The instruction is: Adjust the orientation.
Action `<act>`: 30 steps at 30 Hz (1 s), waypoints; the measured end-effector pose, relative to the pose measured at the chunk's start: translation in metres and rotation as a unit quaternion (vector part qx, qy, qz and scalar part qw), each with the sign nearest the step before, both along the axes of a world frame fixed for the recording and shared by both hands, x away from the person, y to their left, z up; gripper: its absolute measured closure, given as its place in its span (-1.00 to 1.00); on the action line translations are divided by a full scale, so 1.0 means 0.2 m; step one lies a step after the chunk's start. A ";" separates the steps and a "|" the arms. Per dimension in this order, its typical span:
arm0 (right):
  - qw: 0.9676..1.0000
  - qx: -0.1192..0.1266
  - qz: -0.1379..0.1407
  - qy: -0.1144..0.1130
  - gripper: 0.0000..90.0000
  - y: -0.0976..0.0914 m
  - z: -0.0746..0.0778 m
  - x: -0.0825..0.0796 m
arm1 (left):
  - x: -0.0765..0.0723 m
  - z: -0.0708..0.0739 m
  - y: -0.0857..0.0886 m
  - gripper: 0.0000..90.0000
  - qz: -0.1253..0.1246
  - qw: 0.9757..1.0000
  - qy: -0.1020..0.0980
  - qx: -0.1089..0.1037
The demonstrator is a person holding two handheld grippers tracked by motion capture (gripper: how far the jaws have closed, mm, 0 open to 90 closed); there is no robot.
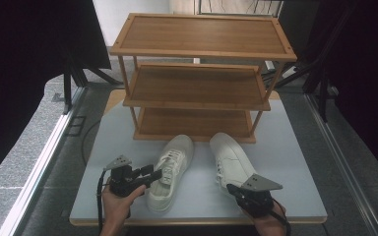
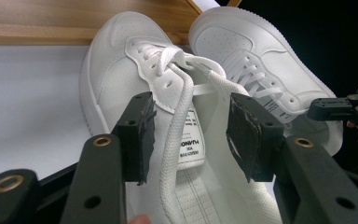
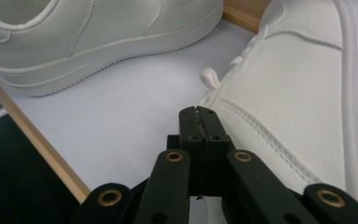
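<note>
Two white lace-up sneakers lie side by side on the pale table, toes toward the rack. My left gripper (image 1: pixel 152 173) reaches in over the left sneaker (image 1: pixel 173 162) from its left side. In the left gripper view it (image 2: pixel 191 128) stands open over the left sneaker (image 2: pixel 116 70), with the tongue and a loose white lace (image 2: pixel 175 140) between the jaws, untouched by the pads. My right gripper (image 1: pixel 234 189) sits at the heel end of the right sneaker (image 1: pixel 231 155). Its tips (image 3: pixel 198 112) are shut, with nothing between them, beside that sneaker's side (image 3: pixel 298 93).
A three-tier wooden shoe rack (image 1: pixel 197 88) with bare shelves stands at the back of the table (image 1: pixel 295 162), just beyond the toes. The table's front wooden edge (image 3: pixel 42 149) lies close to my right gripper. Dark curtains and grey floor surround the table.
</note>
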State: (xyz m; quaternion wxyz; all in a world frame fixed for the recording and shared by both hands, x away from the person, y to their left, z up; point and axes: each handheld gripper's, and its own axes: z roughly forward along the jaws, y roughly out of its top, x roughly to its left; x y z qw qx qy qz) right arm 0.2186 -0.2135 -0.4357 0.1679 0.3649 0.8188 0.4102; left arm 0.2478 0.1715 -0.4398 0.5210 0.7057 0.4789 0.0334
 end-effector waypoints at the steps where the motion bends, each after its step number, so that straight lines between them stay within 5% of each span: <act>1: 1.000 0.002 -0.001 0.002 1.00 -0.01 0.00 0.00 | 0.00 0.00 0.00 0.13 0.000 1.000 0.000 0.000; 10: 0.998 0.026 -0.054 -0.011 1.00 -0.21 0.05 0.03 | 0.00 0.00 0.00 0.11 -0.001 1.000 0.001 -0.001; 11: 0.996 0.035 -0.086 -0.018 1.00 -0.29 0.05 0.05 | 0.00 0.00 0.00 0.11 -0.001 1.000 0.001 -0.001; 13: 0.994 0.052 -0.097 -0.012 1.00 -0.34 0.05 0.06 | 0.00 0.00 0.00 0.11 -0.001 1.000 0.001 -0.001; 18: 0.982 0.104 -0.156 -0.001 0.99 -0.55 0.02 0.10 | 0.00 -0.01 0.00 0.10 0.000 1.000 0.003 0.000; 20: 0.979 0.106 -0.173 0.003 0.91 -0.60 0.00 0.11 | 0.00 -0.01 0.00 0.09 -0.001 1.000 0.004 0.000; 23: 0.978 0.126 -0.168 -0.012 0.94 -0.66 0.04 0.08 | 0.00 -0.01 0.00 0.09 0.001 1.000 0.005 -0.001; 30: 0.974 0.114 -0.196 -0.024 1.00 -0.76 0.05 0.08 | 0.01 -0.01 0.00 0.09 0.000 1.000 0.006 -0.004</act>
